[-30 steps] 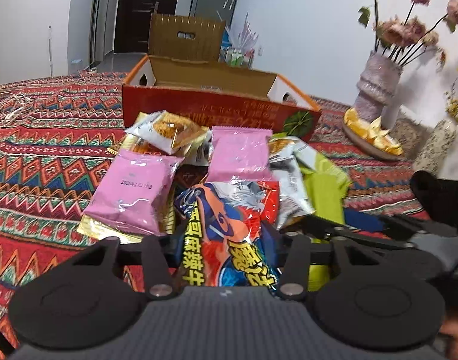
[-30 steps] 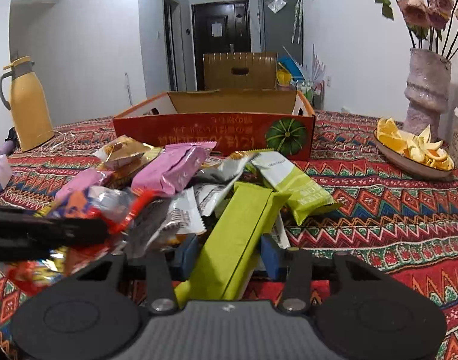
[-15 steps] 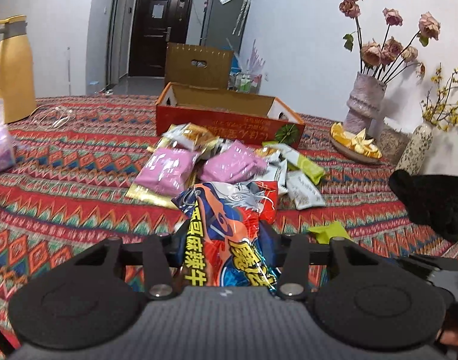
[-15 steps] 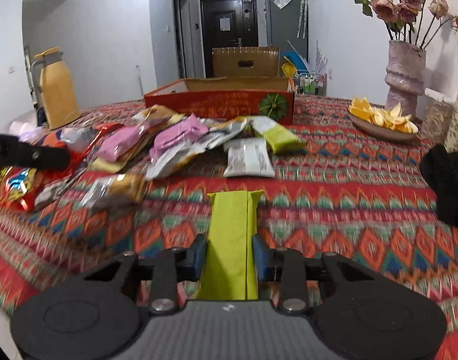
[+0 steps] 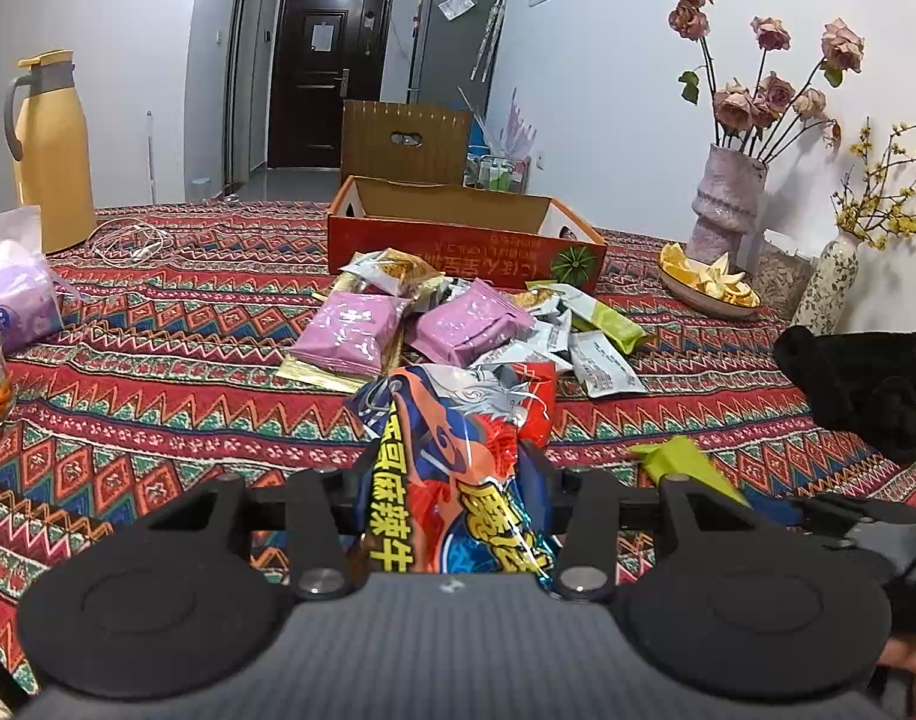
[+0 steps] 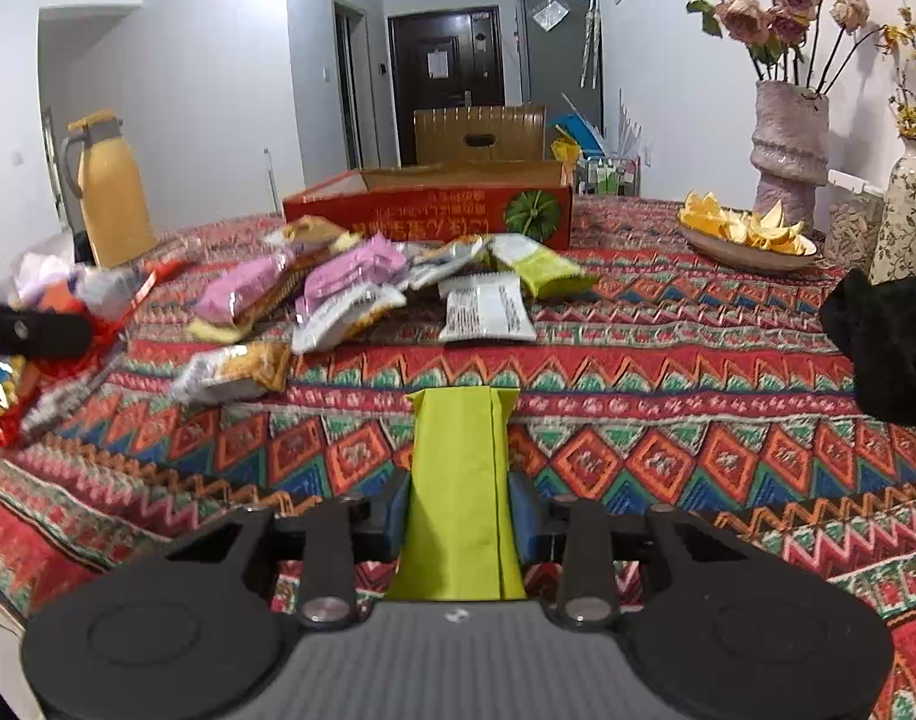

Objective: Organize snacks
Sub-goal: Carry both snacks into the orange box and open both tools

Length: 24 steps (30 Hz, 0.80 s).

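I am at home, at my own table with its bright patterned cloth (image 5: 158,372). A dark front door (image 5: 329,75) stands down the hall beside a grey fridge (image 5: 455,42). A yellow jug (image 5: 53,150), a vase of dried roses (image 5: 730,198) and a dish of orange peel (image 6: 748,237) sit around me.
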{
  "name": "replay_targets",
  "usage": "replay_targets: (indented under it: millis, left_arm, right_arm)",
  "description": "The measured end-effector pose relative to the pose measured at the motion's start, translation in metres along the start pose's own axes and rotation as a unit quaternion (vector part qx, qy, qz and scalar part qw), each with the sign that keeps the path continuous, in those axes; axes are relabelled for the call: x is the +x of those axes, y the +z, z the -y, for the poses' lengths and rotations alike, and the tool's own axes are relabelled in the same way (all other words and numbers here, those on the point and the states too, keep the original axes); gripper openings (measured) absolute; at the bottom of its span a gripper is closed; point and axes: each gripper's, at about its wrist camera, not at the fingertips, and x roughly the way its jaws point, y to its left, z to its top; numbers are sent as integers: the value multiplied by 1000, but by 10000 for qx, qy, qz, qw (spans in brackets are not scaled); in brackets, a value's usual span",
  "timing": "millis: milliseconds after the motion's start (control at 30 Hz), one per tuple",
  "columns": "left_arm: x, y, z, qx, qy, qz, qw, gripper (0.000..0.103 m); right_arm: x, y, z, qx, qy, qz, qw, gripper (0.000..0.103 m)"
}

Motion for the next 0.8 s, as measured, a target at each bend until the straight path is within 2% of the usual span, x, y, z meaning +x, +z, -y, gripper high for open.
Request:
replay_targets:
  millis: [100,200,300,400,500,567,700,767,800]
  left_arm:
    - [8,13,-6,-5,-15,43,10000,46]
    - [21,44,-17,10,-143,121,9998,46]
    - [40,91,-27,140,-308,354,9988,46]
    - [81,150,-36,266,-364,522,9976,46]
    - [145,204,-44,399,-338,439,9977,46]
    - [200,234,-49,363,-211,277,9987,46]
    - [314,267,-55,543,-25,-129,9984,46]
    - [369,274,-58,562,-26,-484,9972,46]
    - [391,275,-61,424,98,-627,9971,46]
  right_arm:
    - [-12,16,7,49,92,196,9998,33]
    - [-20,48,17,-45,152,423,9990,33]
    - [-18,97,32,-198,263,686,9971,33]
    - [6,153,45,-287,306,815,9958,33]
    - [58,213,54,-344,358,827,9953,33]
    - [109,251,59,-282,358,637,9969,33]
    - [231,306,63,-251,78,-52,9996,33]
    - [296,321,67,-187,-220,-490,9984,34]
    - [325,324,69,-149,-316,-697,9970,34]
